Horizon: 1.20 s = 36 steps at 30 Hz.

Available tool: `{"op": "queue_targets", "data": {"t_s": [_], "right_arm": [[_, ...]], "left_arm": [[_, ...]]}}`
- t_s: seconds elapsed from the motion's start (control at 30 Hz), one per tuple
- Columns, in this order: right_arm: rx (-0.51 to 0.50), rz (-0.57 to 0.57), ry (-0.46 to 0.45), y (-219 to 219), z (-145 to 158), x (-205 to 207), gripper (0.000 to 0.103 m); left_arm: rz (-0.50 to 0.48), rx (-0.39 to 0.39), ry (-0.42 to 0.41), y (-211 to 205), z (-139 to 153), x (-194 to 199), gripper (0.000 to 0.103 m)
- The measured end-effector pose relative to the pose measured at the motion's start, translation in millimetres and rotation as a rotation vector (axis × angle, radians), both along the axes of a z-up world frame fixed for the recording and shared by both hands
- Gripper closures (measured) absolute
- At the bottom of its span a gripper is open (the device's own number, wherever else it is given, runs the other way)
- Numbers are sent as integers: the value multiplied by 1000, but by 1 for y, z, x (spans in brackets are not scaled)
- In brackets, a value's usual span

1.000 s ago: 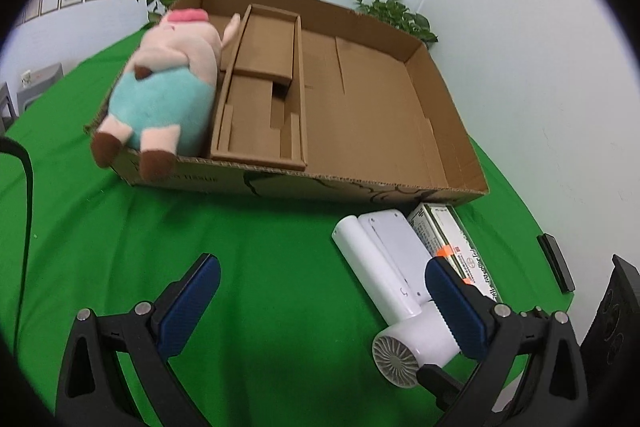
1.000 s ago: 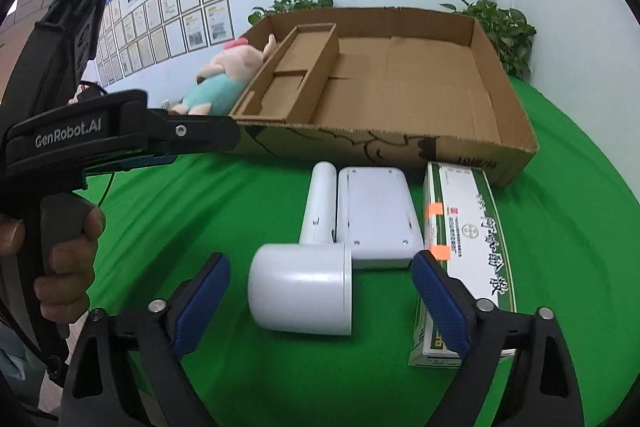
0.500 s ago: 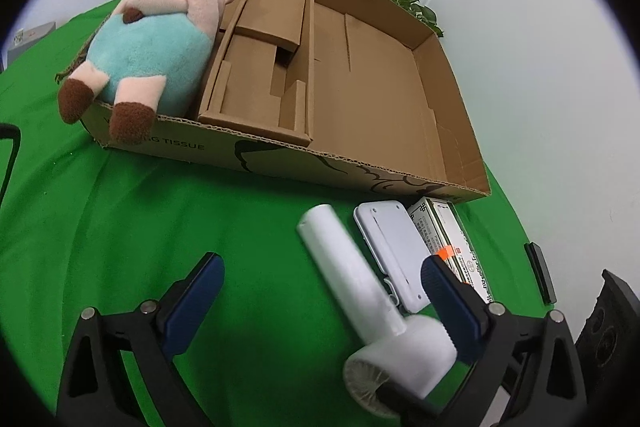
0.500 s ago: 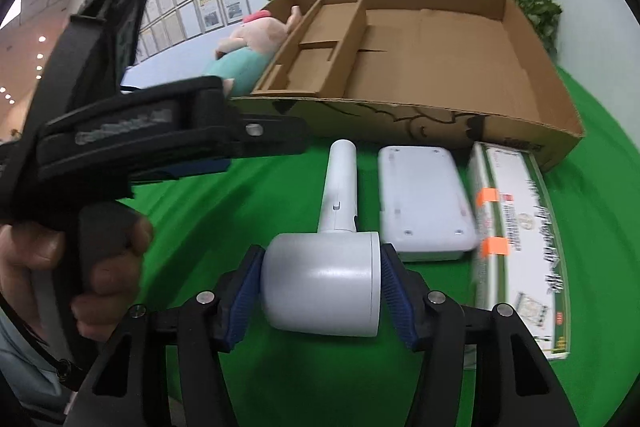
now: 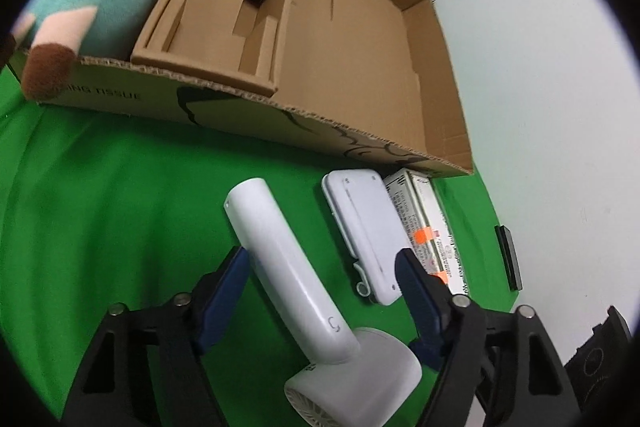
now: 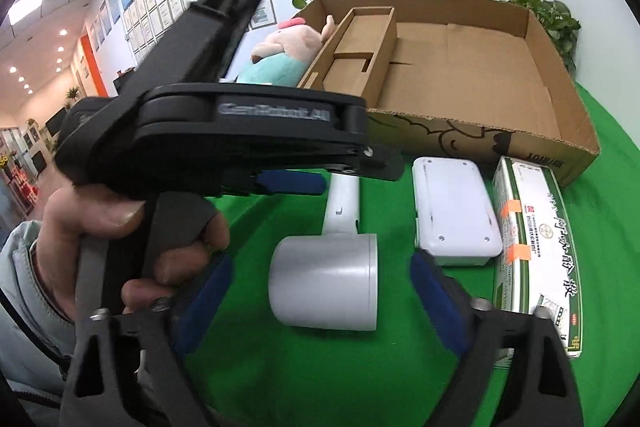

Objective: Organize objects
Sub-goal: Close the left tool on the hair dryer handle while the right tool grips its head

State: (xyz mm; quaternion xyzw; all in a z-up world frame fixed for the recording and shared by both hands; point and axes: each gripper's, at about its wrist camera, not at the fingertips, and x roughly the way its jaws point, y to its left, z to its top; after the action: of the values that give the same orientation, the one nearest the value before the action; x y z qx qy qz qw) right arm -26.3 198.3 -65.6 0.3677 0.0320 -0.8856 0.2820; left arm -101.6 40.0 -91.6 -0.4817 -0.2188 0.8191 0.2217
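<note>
A white plastic hair dryer [image 5: 296,291] with a round barrel and a long straight handle lies on the green cloth [image 5: 104,211] in front of the brown cardboard box [image 5: 360,39]. Its handle runs away toward the box, and the barrel lies crosswise. The left gripper [image 5: 324,291] straddles the handle, jaws closing, pads not yet pressing. The right gripper [image 6: 320,291] brackets the barrel, jaws opening, clear of it.

Green-covered table [image 5: 100,211]
It bore a cardboard box [image 5: 360,67], white hair dryer [image 5: 288,267], white case [image 5: 364,231] and medicine carton [image 6: 536,251].
</note>
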Motion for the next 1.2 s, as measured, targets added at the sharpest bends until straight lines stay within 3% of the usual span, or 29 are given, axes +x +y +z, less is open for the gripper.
{"op": "queue_targets", "data": {"t_s": [0.1,0.23,0.37,0.57,0.97,1.0,1.03,1.2], "right_arm": [[25,5,0,-3,-3,4,48],[55,16,47,-8,-5,14,47],[76,20,68,-14,-7,24,46],[61,23,61,-15,-9,27,45],[0,21,24,-10,-11,34,47],[-13,21,24,-8,-10,34,56],[-42,27,21,-6,-7,34,71],[-38,18,29,-7,-4,34,73]], "left_arm": [[-1,-18,-58,2,-6,-5,43],[7,-7,-79,0,-9,-4,51],[12,-39,-80,2,-11,1,67],[16,-29,-86,2,-9,4,69],[15,-42,-12,5,19,17,76],[11,-43,-2,9,22,18,76],[9,-44,8,8,24,20,76],[18,-88,46,11,33,24,77]]}}
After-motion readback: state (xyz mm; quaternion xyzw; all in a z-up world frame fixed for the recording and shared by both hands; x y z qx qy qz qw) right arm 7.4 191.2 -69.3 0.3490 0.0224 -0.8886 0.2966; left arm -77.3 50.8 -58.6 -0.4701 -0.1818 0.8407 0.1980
